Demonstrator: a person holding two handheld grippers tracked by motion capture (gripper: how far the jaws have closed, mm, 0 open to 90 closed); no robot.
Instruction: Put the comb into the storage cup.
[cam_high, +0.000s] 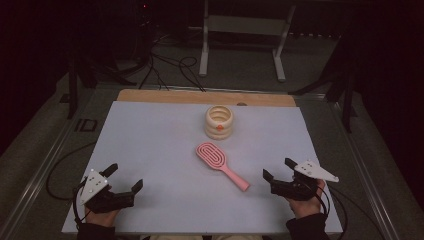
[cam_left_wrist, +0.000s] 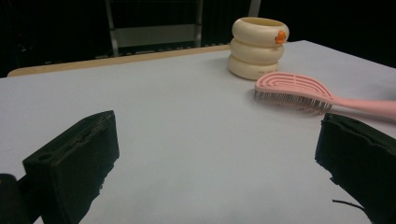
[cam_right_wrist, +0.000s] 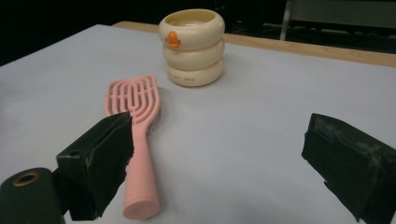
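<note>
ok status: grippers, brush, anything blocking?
Left gripper open, right gripper open, both empty. Hairbrush flat on table, untouched, handle toward right gripper. Cup behind brush; nothing in the way.

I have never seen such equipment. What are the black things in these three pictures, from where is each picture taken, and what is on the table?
There is no machine arm here. A person holds one hand tool in each hand: the left tool and the right tool. Each has two black jaws, and both stand open with nothing held.

The high view looks down from above the person's side of the table. The other two pictures come from small cameras riding on the tools, so the black blocks at the bottom edges are that tool's own jaws.

On the white surface lie a pink hairbrush, bristles down, and behind it a cream holder shaped like three stacked rings, with a small orange mark. The brush handle points toward the right tool, which is nearer to it.
</note>
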